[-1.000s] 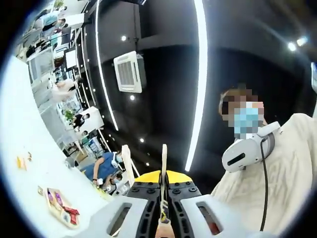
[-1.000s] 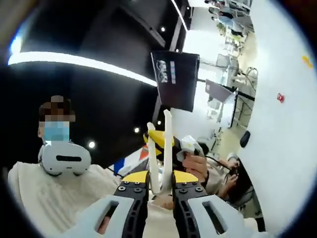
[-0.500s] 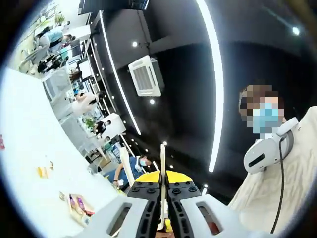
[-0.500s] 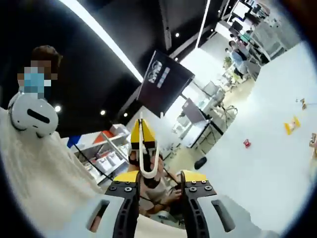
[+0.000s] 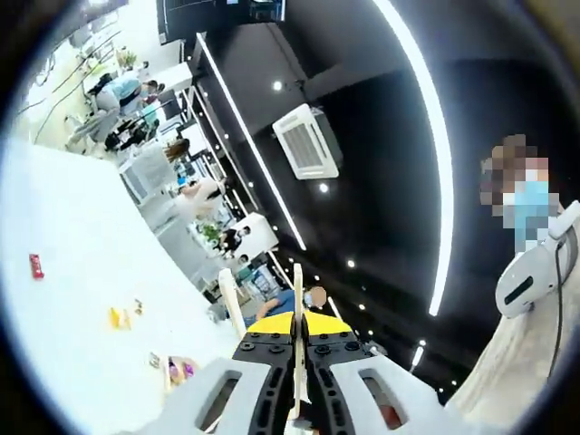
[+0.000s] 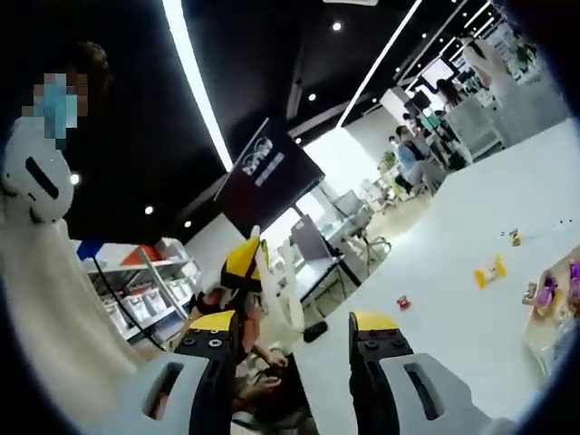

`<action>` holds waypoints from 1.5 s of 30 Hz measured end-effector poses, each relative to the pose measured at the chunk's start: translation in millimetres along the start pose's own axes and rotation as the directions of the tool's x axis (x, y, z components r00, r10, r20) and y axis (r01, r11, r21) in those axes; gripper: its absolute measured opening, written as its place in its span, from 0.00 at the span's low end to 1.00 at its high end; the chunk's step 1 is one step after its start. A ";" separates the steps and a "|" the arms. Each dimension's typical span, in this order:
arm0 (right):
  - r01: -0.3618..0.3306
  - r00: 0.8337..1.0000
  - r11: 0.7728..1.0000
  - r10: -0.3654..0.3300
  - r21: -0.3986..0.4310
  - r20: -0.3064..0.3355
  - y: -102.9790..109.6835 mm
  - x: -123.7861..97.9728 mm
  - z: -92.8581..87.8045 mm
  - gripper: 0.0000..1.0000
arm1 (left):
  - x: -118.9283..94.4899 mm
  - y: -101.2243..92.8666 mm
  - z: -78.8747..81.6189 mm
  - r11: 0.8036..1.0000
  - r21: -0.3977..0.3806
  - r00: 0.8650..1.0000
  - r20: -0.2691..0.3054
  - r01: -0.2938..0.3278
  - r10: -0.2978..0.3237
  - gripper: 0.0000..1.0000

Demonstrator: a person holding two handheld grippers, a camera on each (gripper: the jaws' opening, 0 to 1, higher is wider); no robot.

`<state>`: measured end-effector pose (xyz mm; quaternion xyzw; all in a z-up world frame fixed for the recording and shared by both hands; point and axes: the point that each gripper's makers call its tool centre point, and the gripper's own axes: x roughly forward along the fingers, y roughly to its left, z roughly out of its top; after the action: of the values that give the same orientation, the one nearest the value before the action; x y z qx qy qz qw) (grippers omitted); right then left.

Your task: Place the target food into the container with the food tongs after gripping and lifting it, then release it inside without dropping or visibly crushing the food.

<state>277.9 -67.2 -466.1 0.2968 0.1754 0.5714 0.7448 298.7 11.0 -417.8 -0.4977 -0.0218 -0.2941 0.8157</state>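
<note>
While both views tilt up toward a dark ceiling, the white table [image 5: 72, 299] spreads across the left gripper view's left side, with three small items and a tray [image 5: 177, 370] too small to name. The left gripper [image 5: 297, 399] is clenched on one pair of cream food tongs [image 5: 296, 308], their long axis pointing straight ahead from the jaws. The right gripper [image 6: 294, 335] stands released, holding nothing; the tongs [image 6: 288, 290] appear just beyond it.

Left gripper [image 5: 297, 362]: jaws closed together, clamped on the food tongs [image 5: 296, 299] standing between them; right gripper [image 6: 294, 349]: jaws spread wide apart, nothing between them; left gripper's yellow tip [image 6: 242, 258] appears ahead-left.
</note>
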 end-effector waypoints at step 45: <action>-0.080 0.988 0.957 0.039 0.278 0.151 -12.1 21.0 16.8 0.21 | 14.0 5.7 -44.7 0.987 -0.160 1.000 0.009 0.015 -0.013 0.02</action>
<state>303.0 -53.3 -459.4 0.4458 0.1921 0.5398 0.6877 301.6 -30.4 -440.2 -0.5624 -0.0048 -0.2987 0.7710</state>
